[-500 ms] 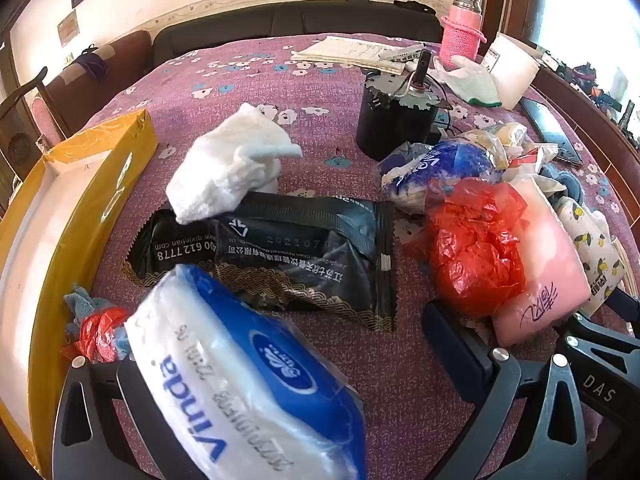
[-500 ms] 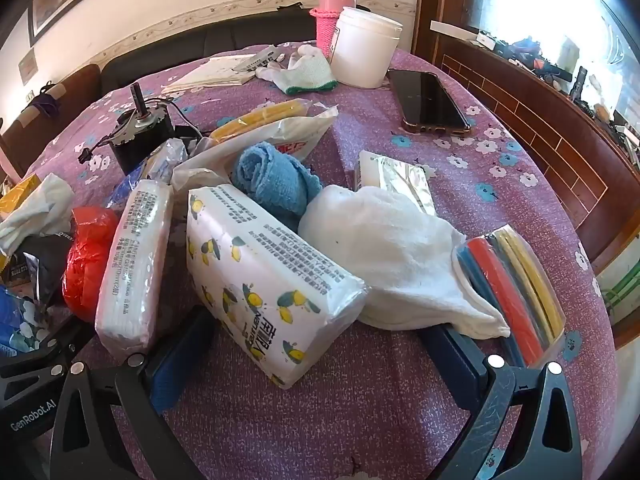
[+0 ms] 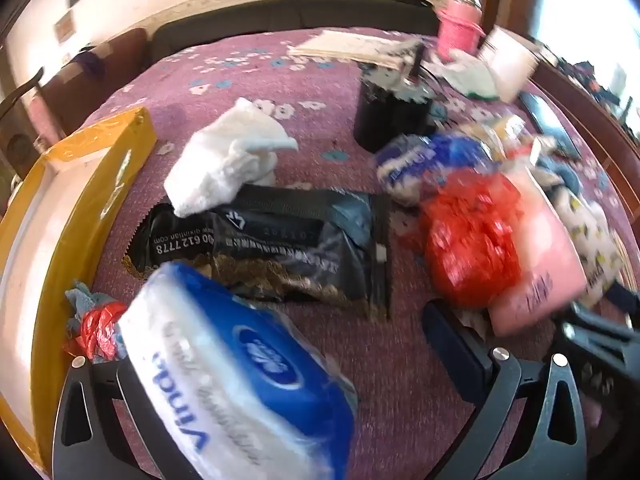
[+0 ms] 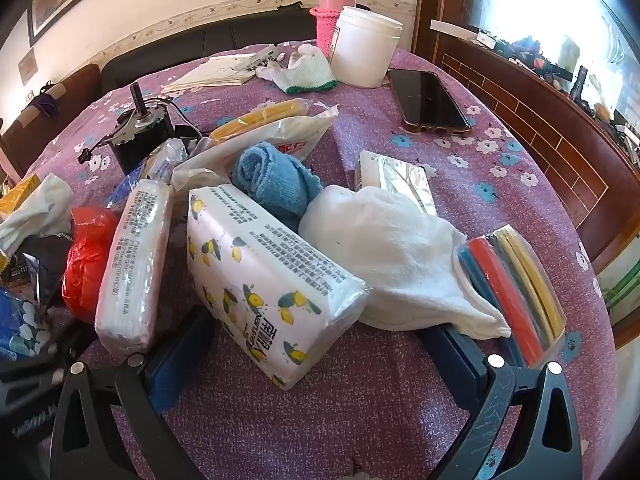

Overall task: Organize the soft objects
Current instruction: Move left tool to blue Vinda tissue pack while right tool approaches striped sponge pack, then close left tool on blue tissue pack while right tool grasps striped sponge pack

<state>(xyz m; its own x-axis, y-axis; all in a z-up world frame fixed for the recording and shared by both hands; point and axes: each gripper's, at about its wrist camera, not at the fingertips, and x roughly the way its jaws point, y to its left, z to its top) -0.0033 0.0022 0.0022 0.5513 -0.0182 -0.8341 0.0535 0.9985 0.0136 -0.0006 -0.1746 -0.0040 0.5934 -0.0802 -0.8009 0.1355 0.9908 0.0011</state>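
Note:
My left gripper (image 3: pixel 280 344) is open over the purple floral tablecloth. A blue and white Vinda tissue pack (image 3: pixel 240 372) lies tilted over its left finger, well apart from the right finger (image 3: pixel 452 336). Beyond it lie a black sachet (image 3: pixel 280 240), a crumpled white cloth (image 3: pixel 228 164) and a red plastic bag (image 3: pixel 472 240). My right gripper (image 4: pixel 318 328) is open too. A lemon-print tissue pack (image 4: pixel 264 280) lies between its fingers with gaps on both sides. Around that pack are a white towel (image 4: pixel 392 256), a rolled blue towel (image 4: pixel 276 180) and a pink-white tissue pack (image 4: pixel 136 264).
A yellow-rimmed box (image 3: pixel 100 184) stands at the left table edge. A black motor (image 4: pixel 140 132), a phone (image 4: pixel 432 100), a white jar (image 4: pixel 364 52) and a pink flask (image 4: pixel 336 4) sit farther back. A bag of coloured tubes (image 4: pixel 516 292) lies by the right finger.
The left wrist view has turned blurry from a small movement, with things at nearly the same places. The right wrist view looks the same.

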